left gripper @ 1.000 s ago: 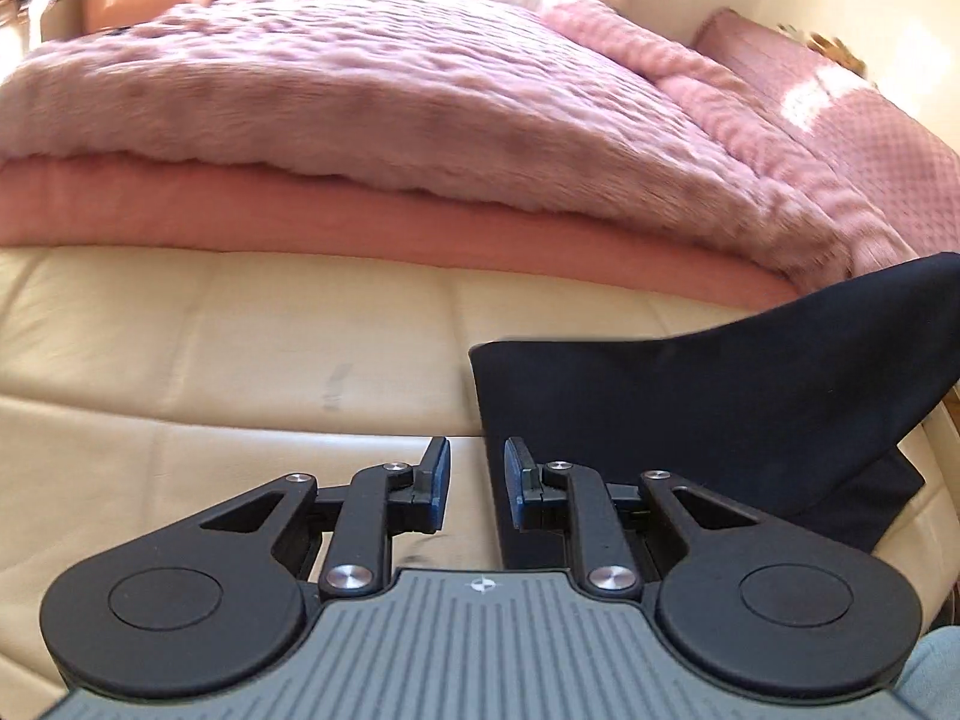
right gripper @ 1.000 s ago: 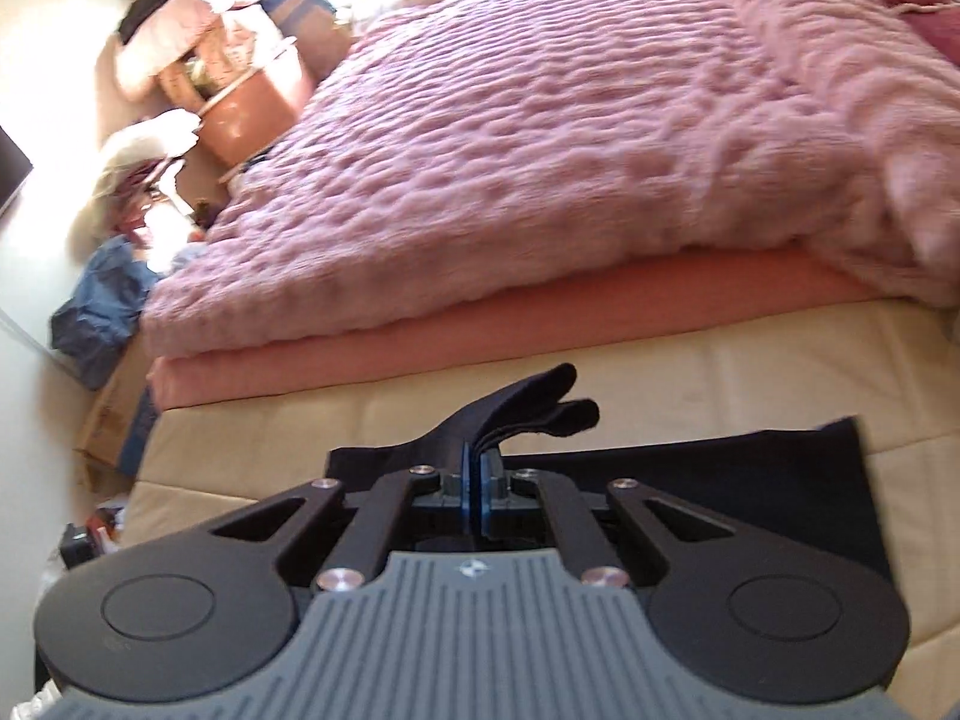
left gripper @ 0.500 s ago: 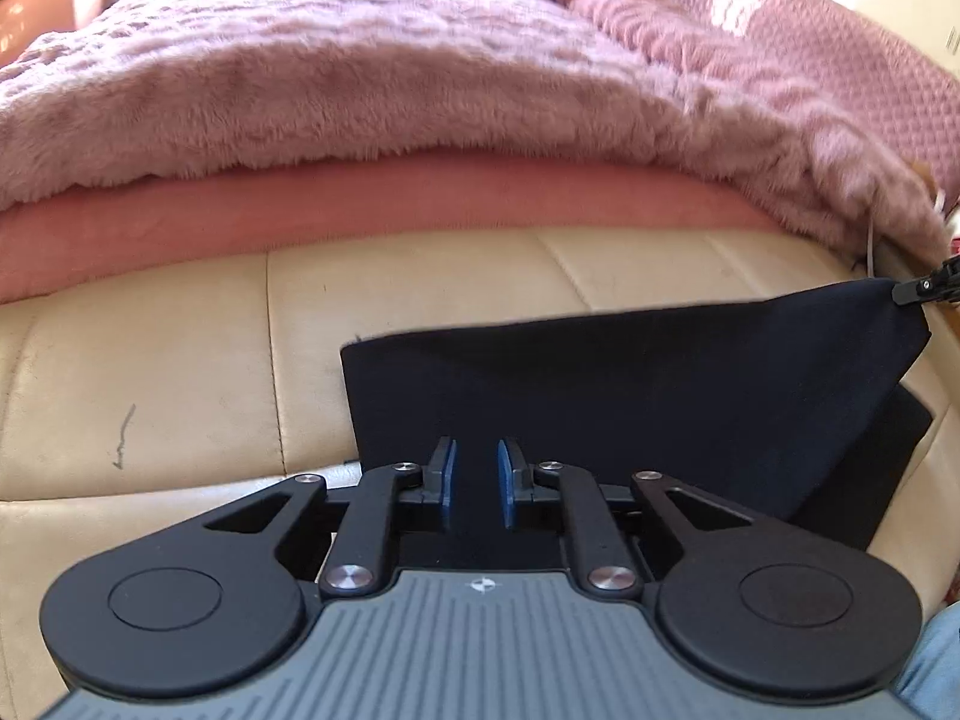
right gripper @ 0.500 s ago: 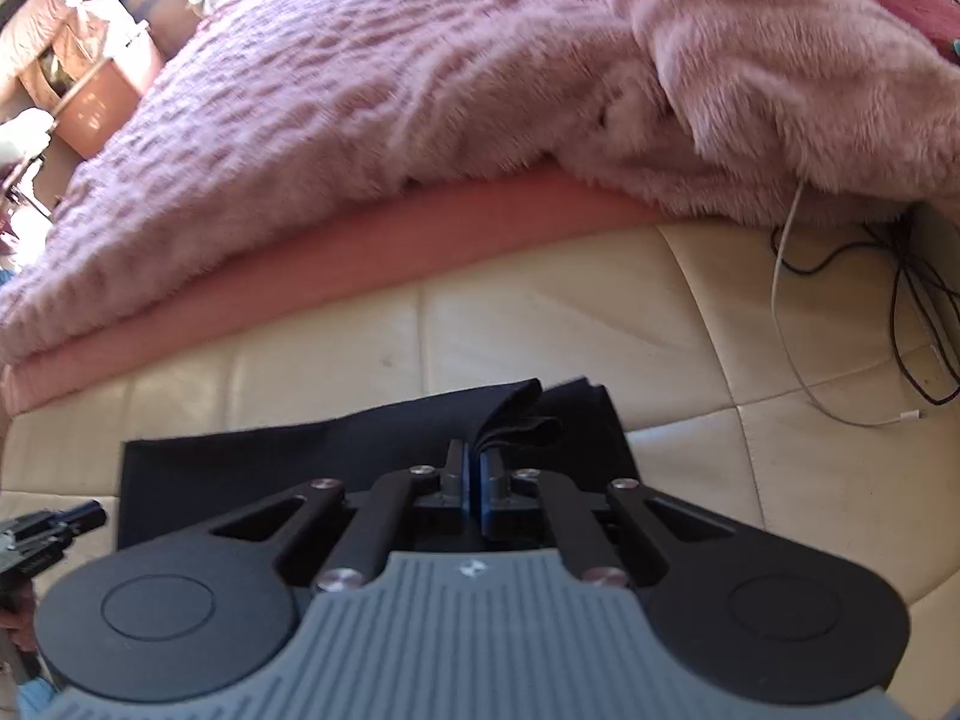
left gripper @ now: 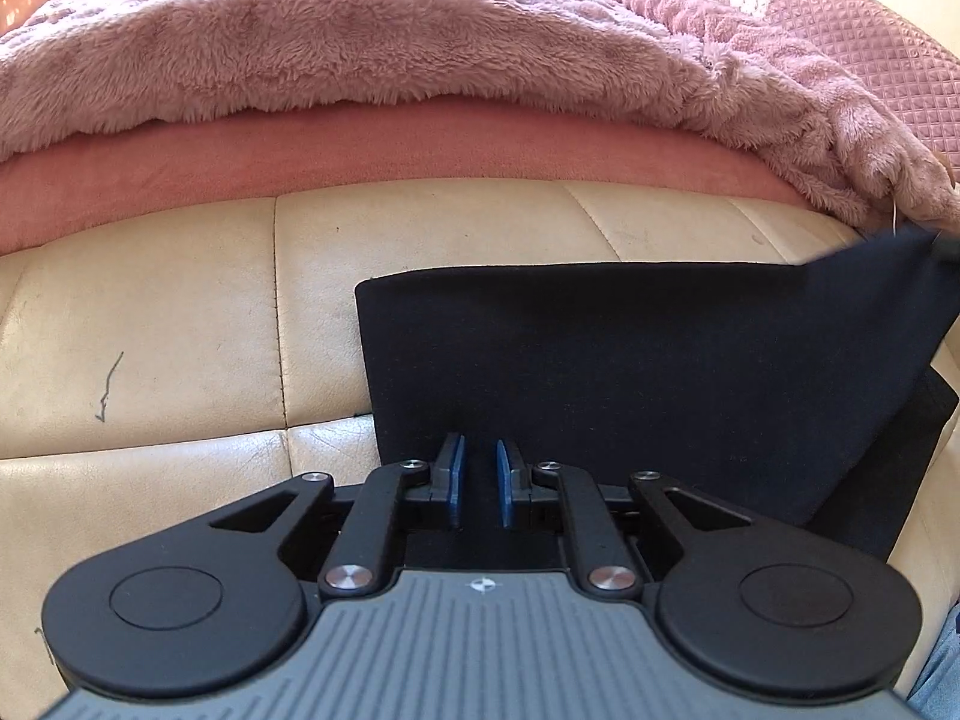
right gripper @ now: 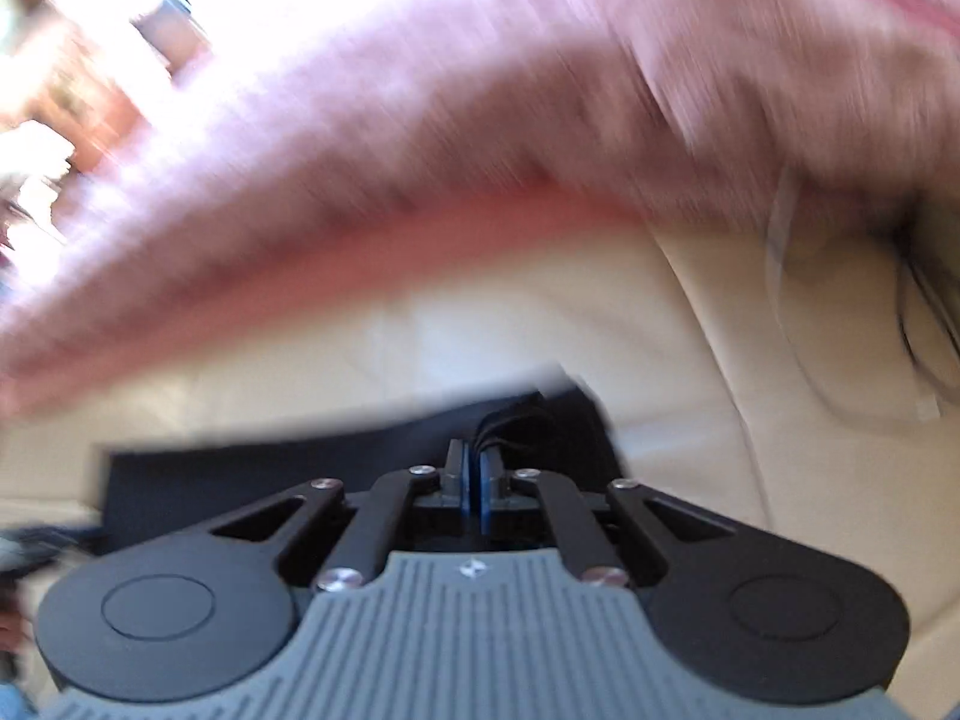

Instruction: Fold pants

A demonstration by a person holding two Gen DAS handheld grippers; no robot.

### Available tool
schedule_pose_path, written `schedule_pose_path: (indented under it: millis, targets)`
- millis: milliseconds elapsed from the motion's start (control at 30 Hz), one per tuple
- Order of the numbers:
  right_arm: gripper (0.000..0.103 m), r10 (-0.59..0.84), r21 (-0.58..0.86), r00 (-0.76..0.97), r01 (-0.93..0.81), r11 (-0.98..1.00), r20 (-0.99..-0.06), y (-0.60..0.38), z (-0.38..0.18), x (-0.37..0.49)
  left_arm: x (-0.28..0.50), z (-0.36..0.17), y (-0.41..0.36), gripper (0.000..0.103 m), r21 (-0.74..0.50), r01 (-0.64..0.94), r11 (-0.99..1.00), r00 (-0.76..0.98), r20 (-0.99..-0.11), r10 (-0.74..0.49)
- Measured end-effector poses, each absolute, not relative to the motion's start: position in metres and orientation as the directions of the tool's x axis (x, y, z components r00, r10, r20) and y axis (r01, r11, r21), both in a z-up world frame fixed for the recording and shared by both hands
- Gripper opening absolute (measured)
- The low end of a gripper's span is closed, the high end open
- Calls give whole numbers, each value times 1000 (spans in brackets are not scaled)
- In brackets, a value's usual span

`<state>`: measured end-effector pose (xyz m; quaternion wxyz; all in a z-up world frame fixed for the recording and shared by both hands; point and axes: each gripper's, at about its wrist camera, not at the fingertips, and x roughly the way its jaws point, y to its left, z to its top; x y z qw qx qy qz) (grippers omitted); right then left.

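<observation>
While the dark pants (left gripper: 630, 372) lie folded on the cream leather cushion (left gripper: 180, 324) in the lower middle of the left view, the left claw (left gripper: 480, 474) sits low in the frame, right over the near edge of the cloth. Its two blue pads (left gripper: 456, 480) stand a little apart, with a thin gap between them, and I cannot tell if they are pinching the pants or only sitting above them. At the far right edge of that view one corner of the pants is pulled up higher than the rest. In the right view, which is very blurry, the right claw (right gripper: 474, 480) is pressed together on a bunched bit of the pants (right gripper: 528, 420), and small folds of dark cloth stick out just past its tips. The rest of the pants spreads flat toward the lower left of that frame. Behind the cushion, across the top of both views, a fluffy pink blanket (left gripper: 336, 42) lies on top of a smoother pink cover (left gripper: 360, 150). Thin cables (right gripper: 924, 324) show at the right side of the right view.
</observation>
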<state>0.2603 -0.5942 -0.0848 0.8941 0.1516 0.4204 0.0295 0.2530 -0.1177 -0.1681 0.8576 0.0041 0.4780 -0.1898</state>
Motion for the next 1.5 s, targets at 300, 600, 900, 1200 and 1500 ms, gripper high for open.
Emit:
schedule_pose_path:
  millis: [300, 600, 900, 1200, 1500]
  targets:
    - [0, 20, 130, 560, 159, 979, -828, -595, -150, 266, 254, -170, -121, 15, -170, 334, 927, 466, -826, -319]
    - [4, -74, 28, 540, 177, 984, -838, -583, -149, 261, 259, -167, -106, 15, -231, 293, 928, 504, -787, -356]
    - [6, -66, -13, 616, 90, 996, -785, -549, -128, 281, 303, -181, -119, 14, -141, 294, 946, 537, -794, -285]
    - [3, -150, -42, 569, 198, 979, -808, -568, -153, 298, 319, -180, -117, 14, -140, 253, 957, 576, -774, -265]
    - [4, 3, 108, 669, 116, 987, -743, -506, -122, 237, 260, -169, -70, 32, -359, 137, 923, 531, -760, -375]
